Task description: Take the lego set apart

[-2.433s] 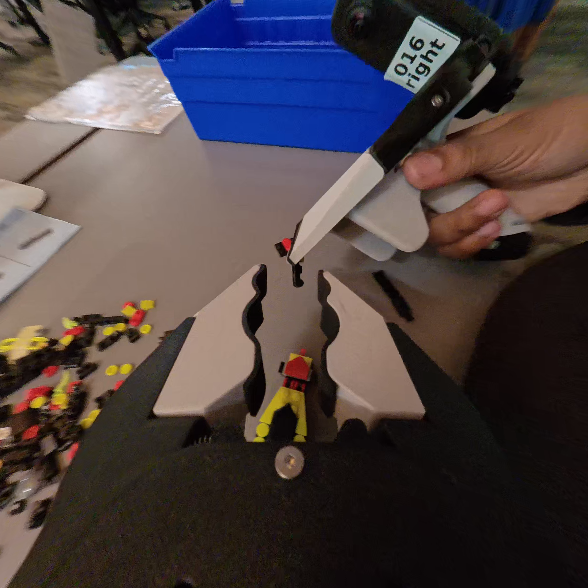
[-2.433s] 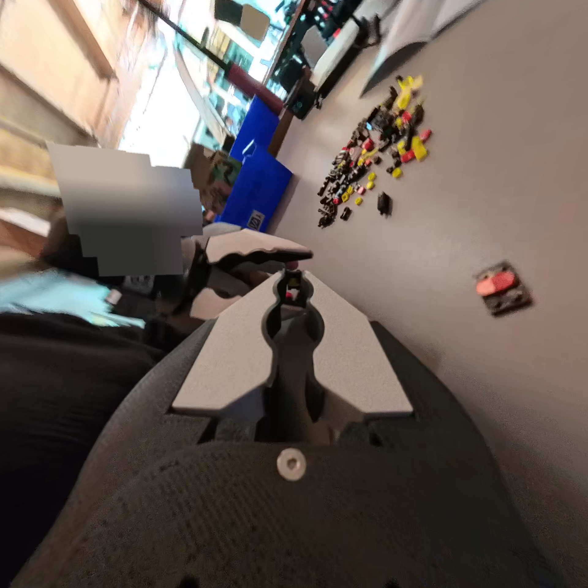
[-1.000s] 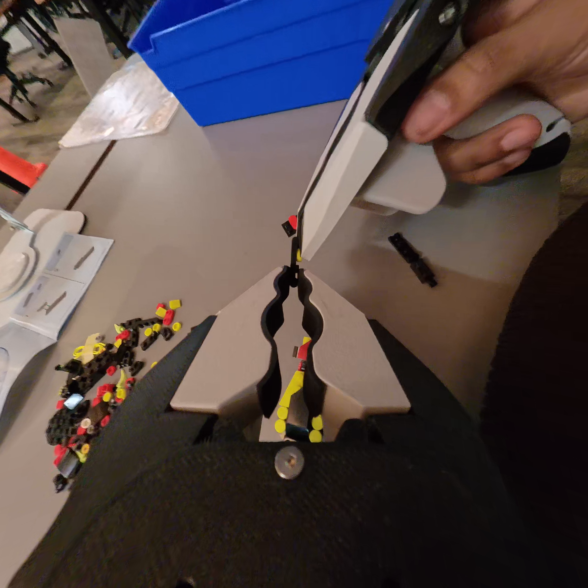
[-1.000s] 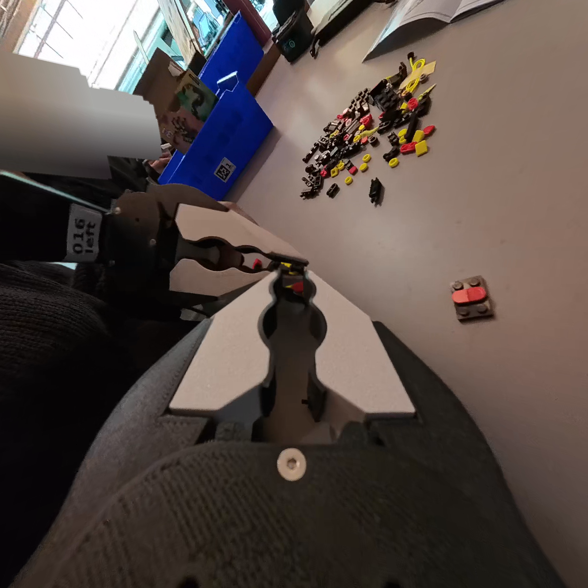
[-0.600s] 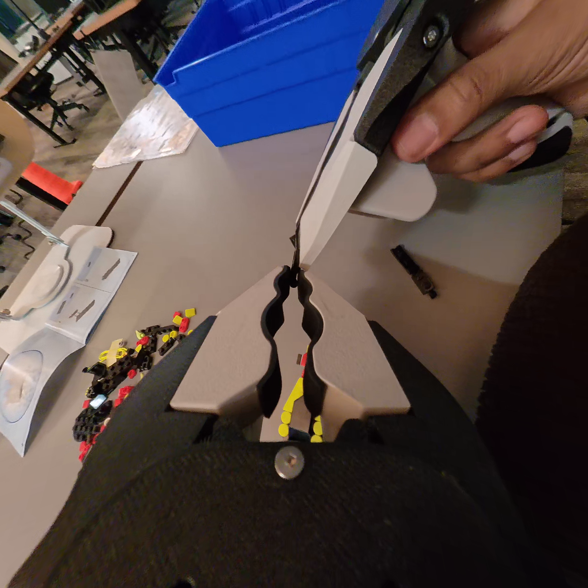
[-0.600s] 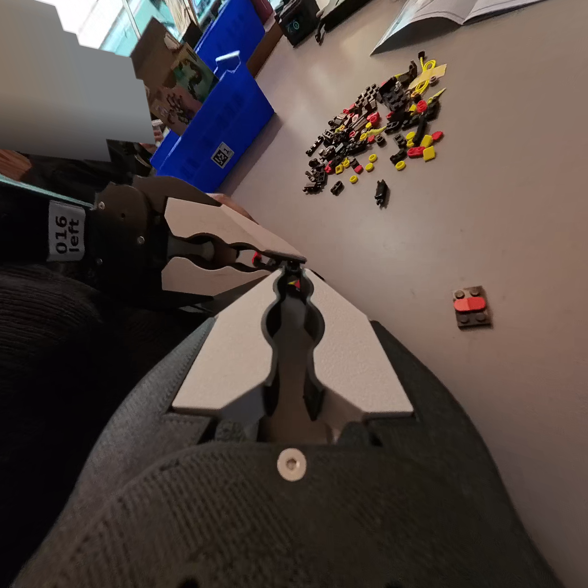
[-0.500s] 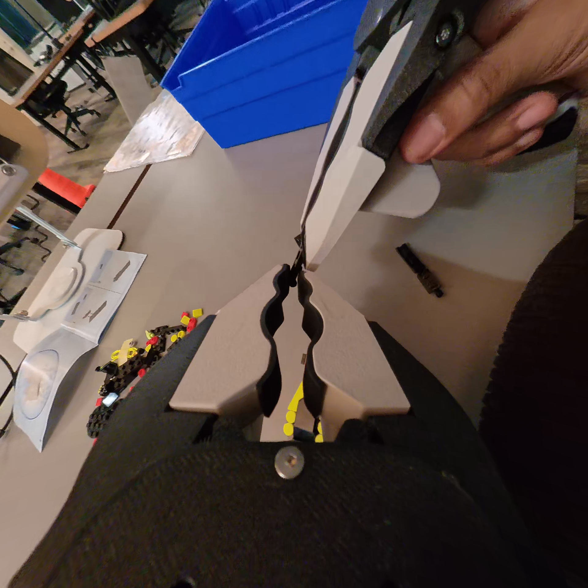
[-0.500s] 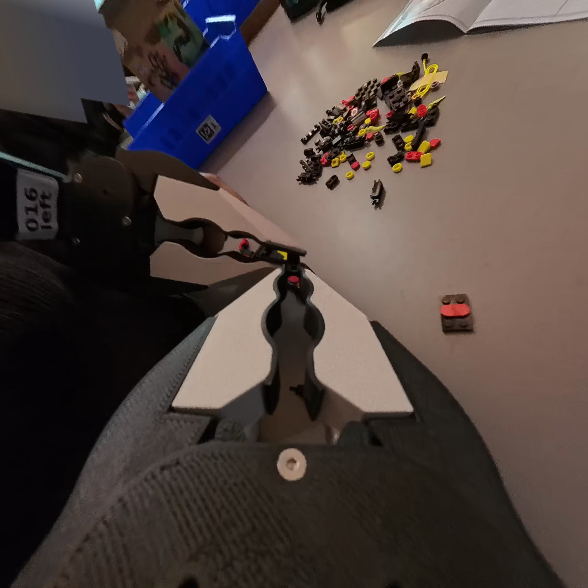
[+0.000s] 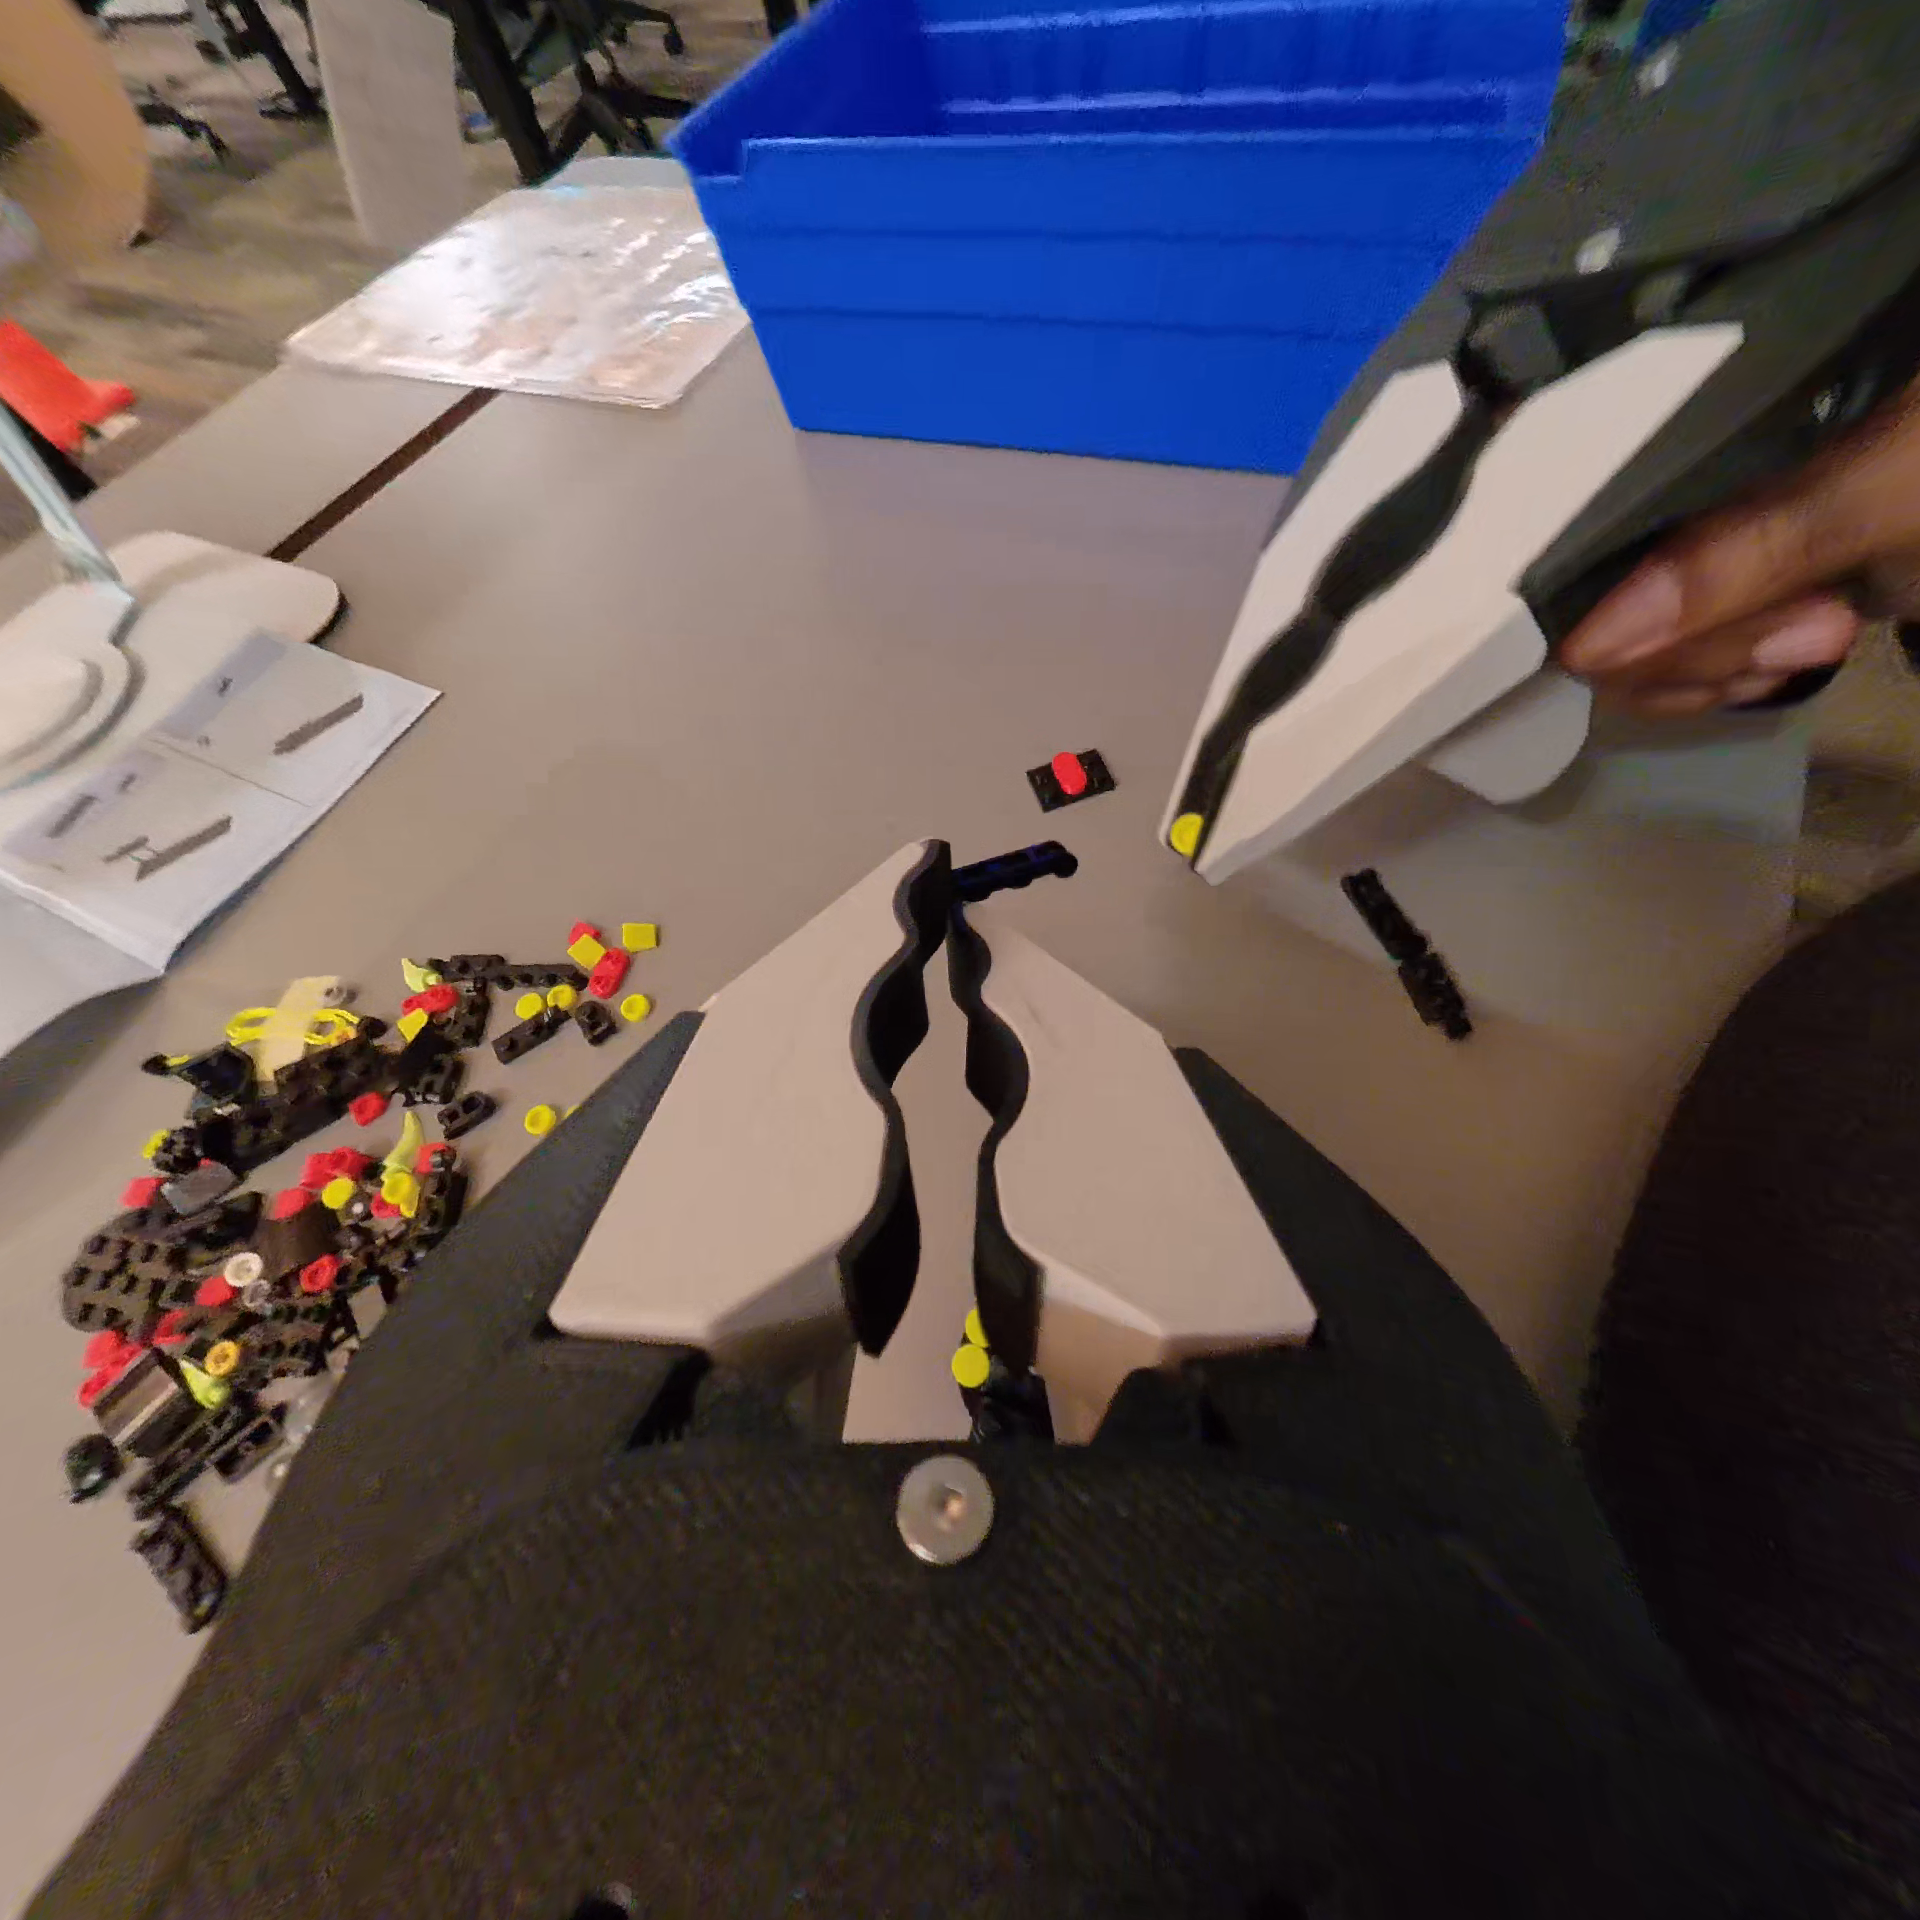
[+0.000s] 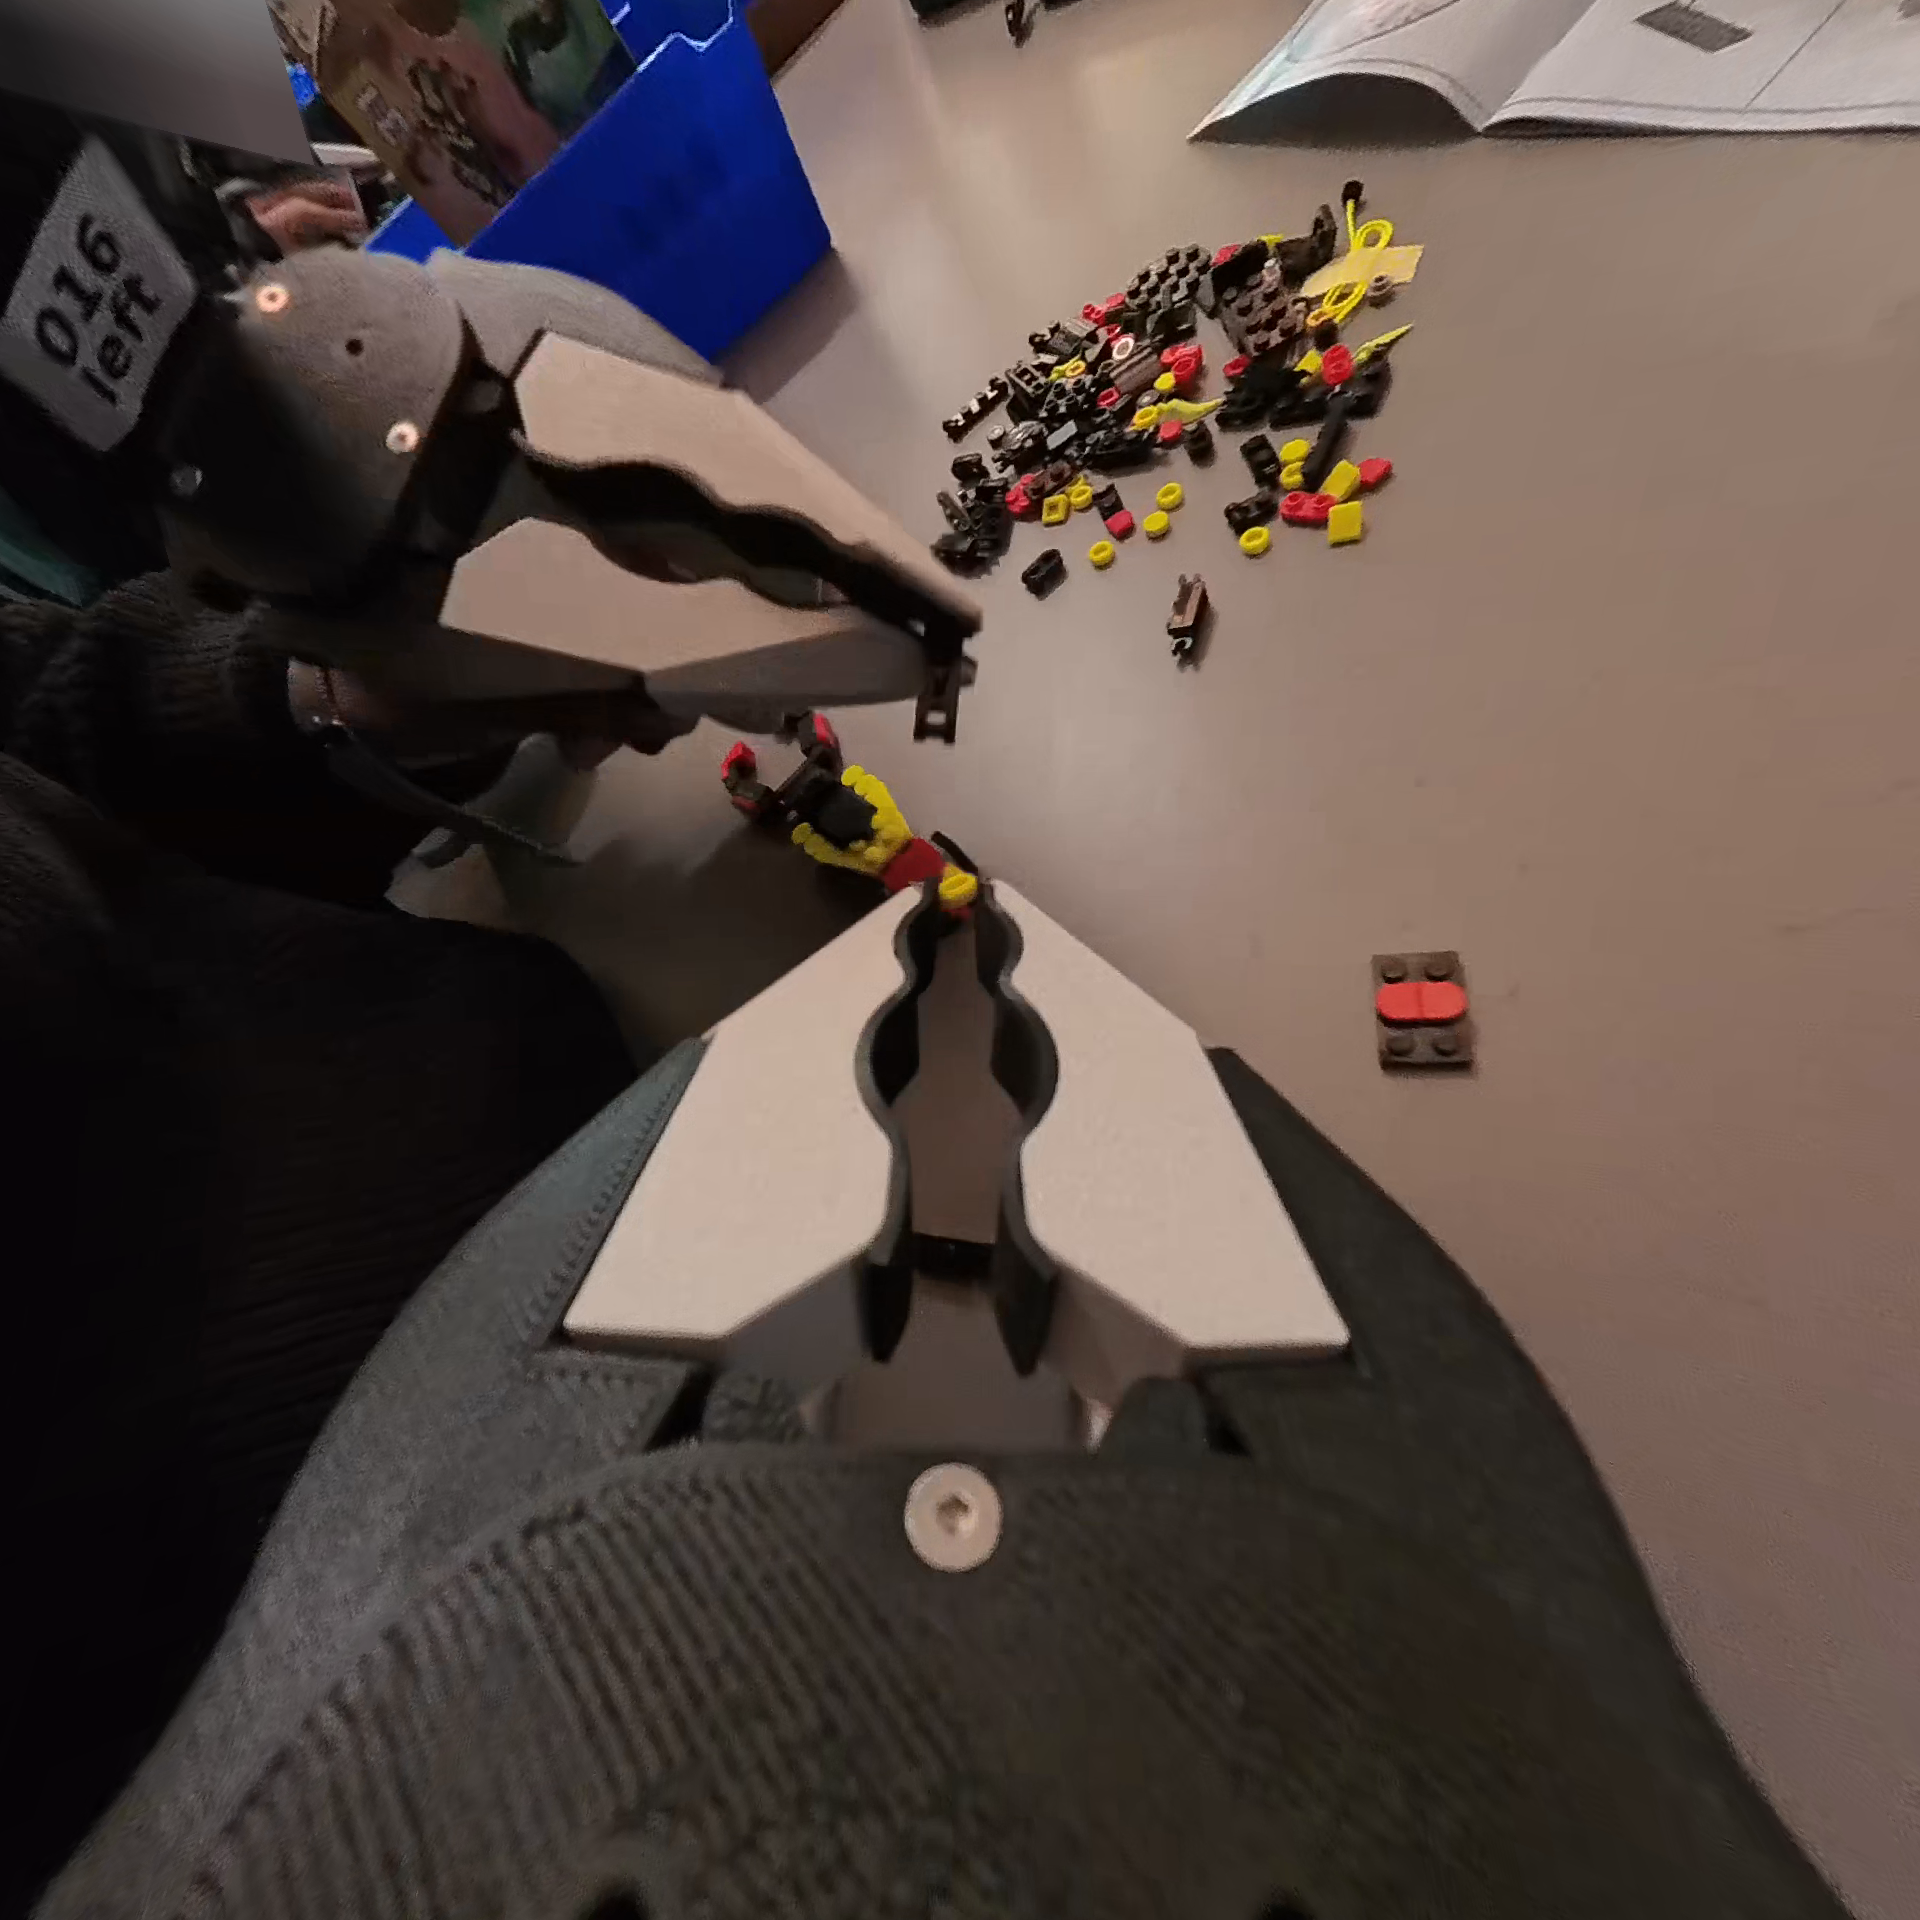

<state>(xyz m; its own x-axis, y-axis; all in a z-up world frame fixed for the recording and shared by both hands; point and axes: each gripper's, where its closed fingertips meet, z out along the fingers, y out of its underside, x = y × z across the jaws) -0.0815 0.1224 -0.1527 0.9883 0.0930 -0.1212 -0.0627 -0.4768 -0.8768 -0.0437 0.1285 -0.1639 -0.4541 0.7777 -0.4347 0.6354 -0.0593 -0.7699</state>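
My left gripper is shut on a thin black lego piece that sticks out past its tips; in the right wrist view this left gripper holds the black piece above the table. My right gripper is shut on a small yellow round piece; in the left wrist view, the right gripper is up at the right, apart from the left. A small yellow, red and black assembly lies on the table between them. A pile of loose pieces lies to the left.
A black plate with a red tile and a black strip lie loose on the grey table. A blue bin stands at the back. An instruction booklet and a clear plastic bag lie at the left. Left tips to right tips: about 5 cm.
The two grippers were tip to tip on one small piece. They have pulled apart: the left keeps the black piece, the right has swung away with the yellow round piece.
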